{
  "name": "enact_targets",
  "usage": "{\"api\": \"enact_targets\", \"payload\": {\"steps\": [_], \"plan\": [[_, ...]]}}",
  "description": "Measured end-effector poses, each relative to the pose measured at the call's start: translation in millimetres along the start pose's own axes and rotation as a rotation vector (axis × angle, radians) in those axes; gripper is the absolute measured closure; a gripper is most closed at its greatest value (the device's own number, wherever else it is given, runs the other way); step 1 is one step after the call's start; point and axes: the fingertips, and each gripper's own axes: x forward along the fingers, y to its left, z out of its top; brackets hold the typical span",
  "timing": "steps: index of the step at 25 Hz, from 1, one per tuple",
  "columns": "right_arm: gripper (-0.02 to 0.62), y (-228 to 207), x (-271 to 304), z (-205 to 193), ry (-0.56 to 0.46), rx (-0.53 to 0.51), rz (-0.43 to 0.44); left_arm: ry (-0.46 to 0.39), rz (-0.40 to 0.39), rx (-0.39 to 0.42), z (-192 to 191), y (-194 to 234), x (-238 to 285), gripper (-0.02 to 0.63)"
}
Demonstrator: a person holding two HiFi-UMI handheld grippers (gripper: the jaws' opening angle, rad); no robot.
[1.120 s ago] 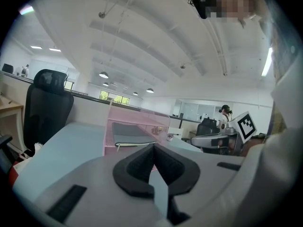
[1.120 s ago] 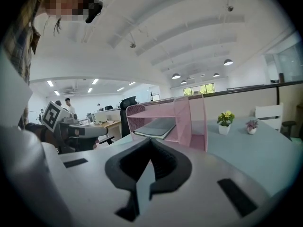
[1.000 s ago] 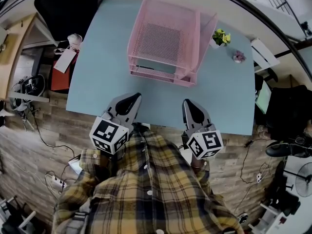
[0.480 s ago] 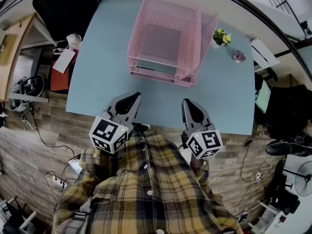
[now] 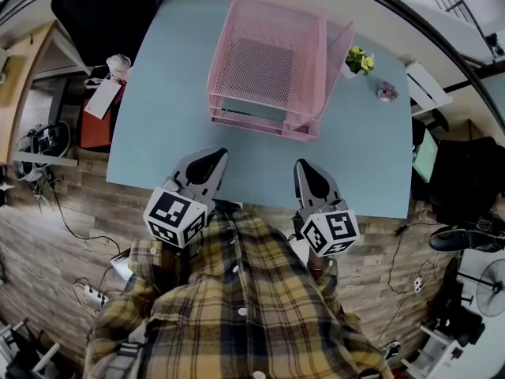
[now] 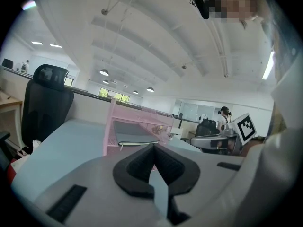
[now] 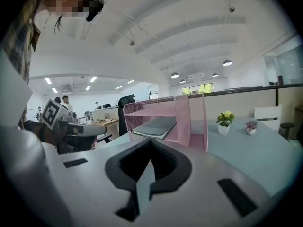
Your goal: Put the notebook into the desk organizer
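A pink mesh desk organizer stands at the back middle of the light blue desk. A grey notebook lies flat on its middle tier, seen also in the right gripper view as the notebook inside the organizer. My left gripper and right gripper hover at the desk's near edge, close to the person's plaid shirt, well short of the organizer. Both are shut with nothing between the jaws, as the left gripper and right gripper show in their own views.
Two small potted plants sit to the right of the organizer. A black office chair stands beyond the desk's left corner. Cables and a power strip lie on the wooden floor at the left.
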Motion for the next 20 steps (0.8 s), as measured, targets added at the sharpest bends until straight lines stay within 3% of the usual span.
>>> {"api": "enact_targets", "payload": {"steps": [20], "plan": [[0.594, -6.7, -0.5, -2.4, 0.007, -0.004, -0.027, 0.006, -0.011, -0.007, -3.0, 2.6, 5.4, 0.615]]}}
